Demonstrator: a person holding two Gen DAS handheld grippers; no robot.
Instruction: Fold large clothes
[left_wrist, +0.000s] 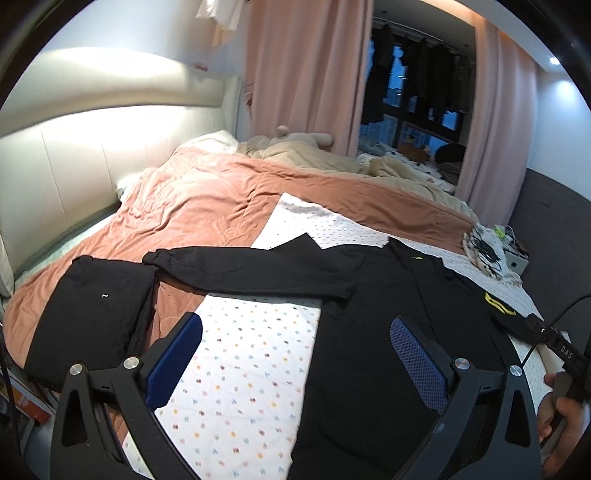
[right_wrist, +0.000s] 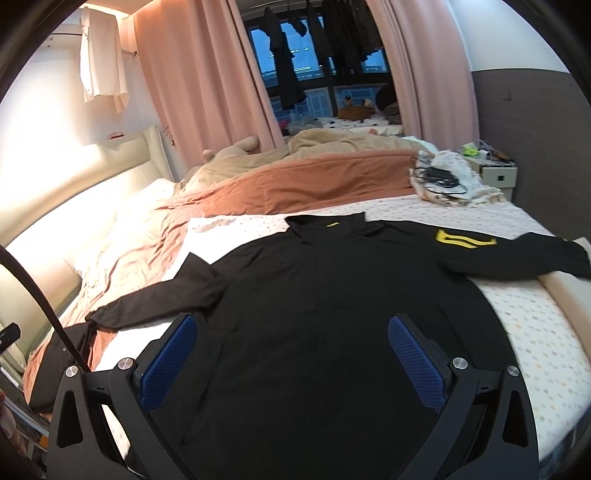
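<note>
Black long-sleeved shirt (right_wrist: 332, 302) with a yellow sleeve emblem (right_wrist: 463, 239); white bedsheet (left_wrist: 236, 354) dotted in pastel colours; terracotta duvet (left_wrist: 207, 199); pink curtains (right_wrist: 199, 74); blue gripper pads (left_wrist: 419, 354).

A bedroom at dusk: a cream padded headboard (left_wrist: 70, 155) glows under warm lighting on the left, beside a wide bed covered by a rumpled terracotta quilt (left_wrist: 207, 192). Far back, pale pink curtains (right_wrist: 207, 77) frame a dark window (right_wrist: 295, 48). A grey wall panel (right_wrist: 532, 122) lines the right.
</note>
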